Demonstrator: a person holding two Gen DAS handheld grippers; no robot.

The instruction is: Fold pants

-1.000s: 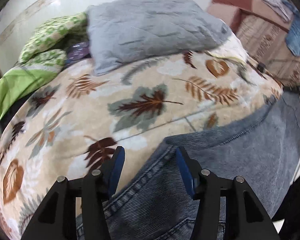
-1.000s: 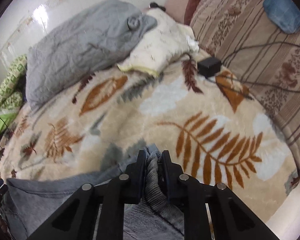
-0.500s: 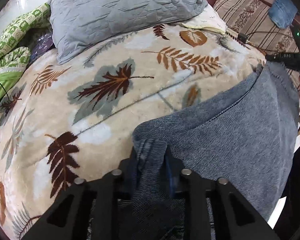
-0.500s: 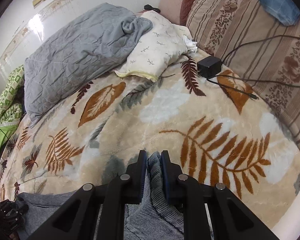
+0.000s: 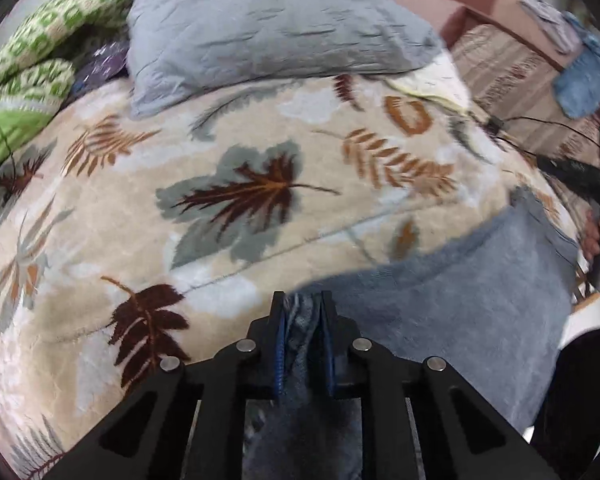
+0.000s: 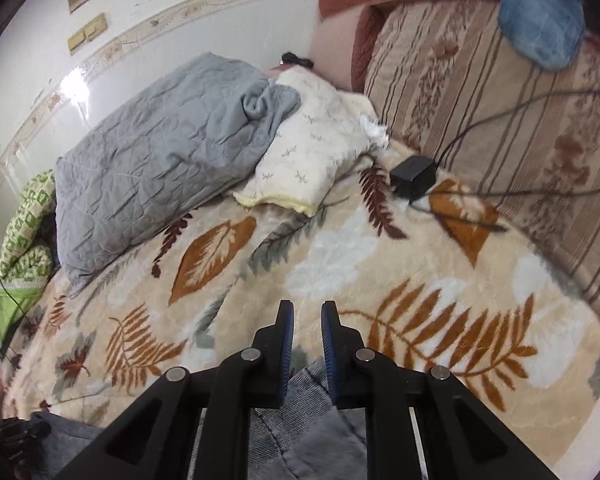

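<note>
The left gripper (image 5: pixel 303 312), a black two-finger tool with blue ribbed pads, is clamped on a bunched fold of the grey-blue denim pants (image 5: pixel 460 312), the cloth pinched tight between its fingertips. From there the pants spread to the right across the near edge of the cream plush blanket printed with brown, orange and grey leaves (image 5: pixel 240 208), and their far corner reaches toward the right gripper, seen from the left wrist view as a dark shape at the right border. In the right wrist view the right gripper (image 6: pixel 307 320) has its blue-padded fingers parted with a gap between them and nothing held; the pants (image 6: pixel 300 420) lie beneath and behind the fingers, with only blanket (image 6: pixel 340 248) showing in the gap at the tips. Farther up the bed a rumpled grey quilted pillow (image 6: pixel 160 152) rests against the wall, overlapping a cream pillow with small sprig print (image 6: pixel 312 152) beside it. A small black adapter box (image 6: pixel 413 172) with cables lies on the blanket next to the brown striped cushion (image 6: pixel 500 112), and a green-and-white patterned cover (image 5: pixel 32 64) is bundled at the left end.
</note>
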